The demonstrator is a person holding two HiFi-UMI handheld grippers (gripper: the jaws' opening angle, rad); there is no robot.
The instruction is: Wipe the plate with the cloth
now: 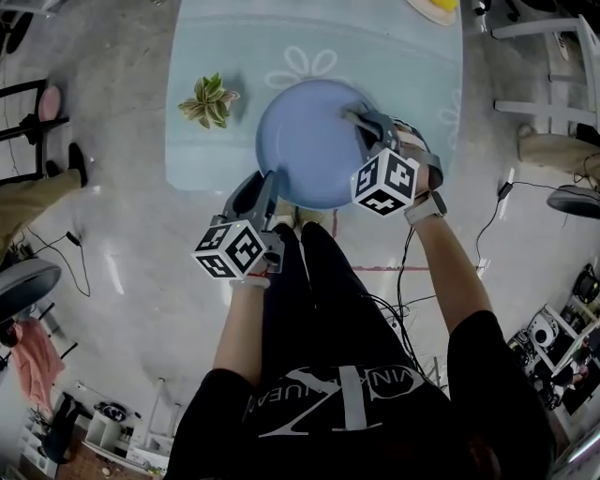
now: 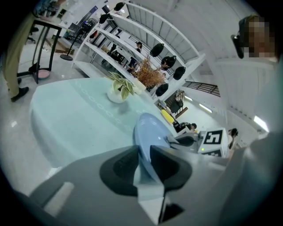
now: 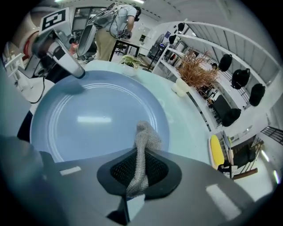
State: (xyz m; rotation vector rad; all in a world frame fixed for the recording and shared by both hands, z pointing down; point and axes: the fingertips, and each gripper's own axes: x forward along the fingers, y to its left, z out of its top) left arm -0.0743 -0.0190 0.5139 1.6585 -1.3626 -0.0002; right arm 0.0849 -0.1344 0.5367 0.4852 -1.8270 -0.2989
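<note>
I count two tools, one plate, one cloth and one potted plant. My left hand-held gripper (image 2: 143,156) has its jaws pinched on the rim of the single blue plate (image 1: 305,141), which rises edge-on straight ahead of its jaws. My right hand-held gripper (image 3: 140,159) is clamped on the one grey mesh cloth (image 3: 143,141). The cloth's free end pokes out just past the jaw tips and touches the plate's inner face, which fills the view ahead of that tool. The potted plant (image 1: 209,100) stands beyond my left tool and off to its left, apart from the plate. The surface (image 1: 394,56) under all this is pale blue-green with a white flower pattern, and a yellow object (image 1: 436,9) lies at its far edge, well beyond my right tool. Around it I see a glossy grey floor (image 1: 122,253), trailing cables (image 1: 403,272) and white shelves (image 2: 110,39)
</note>
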